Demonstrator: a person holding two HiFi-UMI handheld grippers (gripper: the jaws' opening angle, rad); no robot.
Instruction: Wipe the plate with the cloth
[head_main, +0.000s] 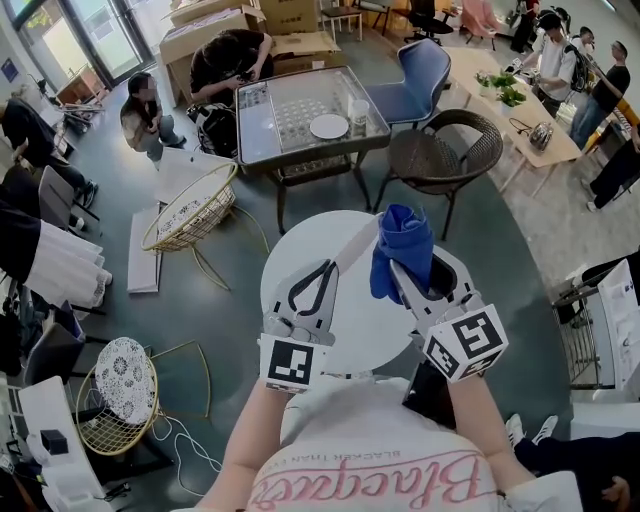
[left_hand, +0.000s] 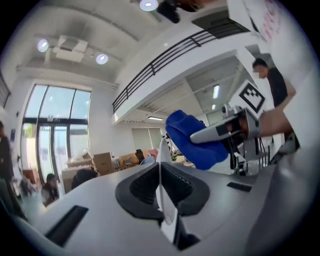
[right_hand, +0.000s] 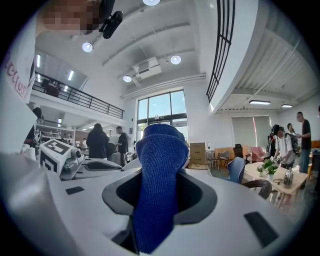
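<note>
Plate (head_main: 355, 245) and cloth (head_main: 403, 250) are both held up over the round white table (head_main: 300, 250), which has a smooth, matte top.

The plate is white, thin and round. It looks like glazed ceramic or hard plastic, though the pictures do not settle which. It is probably stiff, slick and breakable if dropped. The left tool (head_main: 325, 270) is clamped narrow on its rim, and in the left gripper view the plate (left_hand: 163, 150) stands edge-on between the ribbed dark pads. A grip this far out on a smooth rim could let the plate pivot or slide under a hard wipe, so a deeper hold and light pressure seem wise.

The cloth is blue with a fine looped weave, and it is soft, light and limp. The right tool (head_main: 400, 270) is closed on it at the middle. A rounded fold (right_hand: 160, 150) bulges past the tips and makes a good wiping pad. That fold sits just beside the plate's far edge, but contact cannot be confirmed.
</note>
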